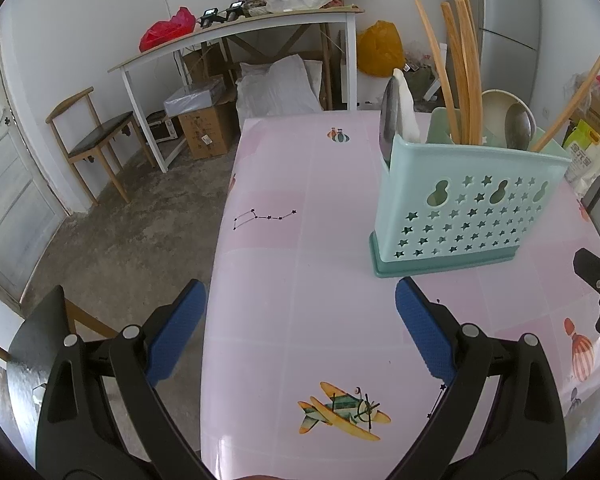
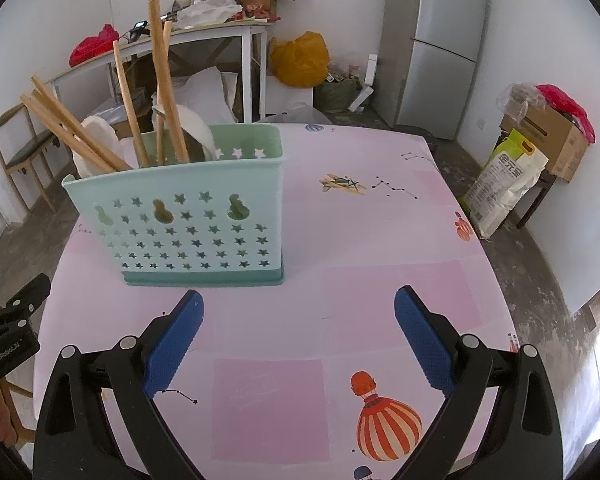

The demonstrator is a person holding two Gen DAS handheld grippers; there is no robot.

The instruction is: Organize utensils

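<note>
Mint star-punched holder [image 2: 196,216], pink picture-printed tablecloth [image 2: 340,240], tan chopsticks [image 1: 464,72]

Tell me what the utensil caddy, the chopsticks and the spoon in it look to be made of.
Utensil caddy: moulded plastic, it seems; matte mint green, with clean star and gourd cut-outs and a darker base.
Chopsticks: probably bamboo or wood; tan, faintly grained, dull finish.
Spoon: likely stainless steel; grey bowl with a soft reflective sheen.
</note>
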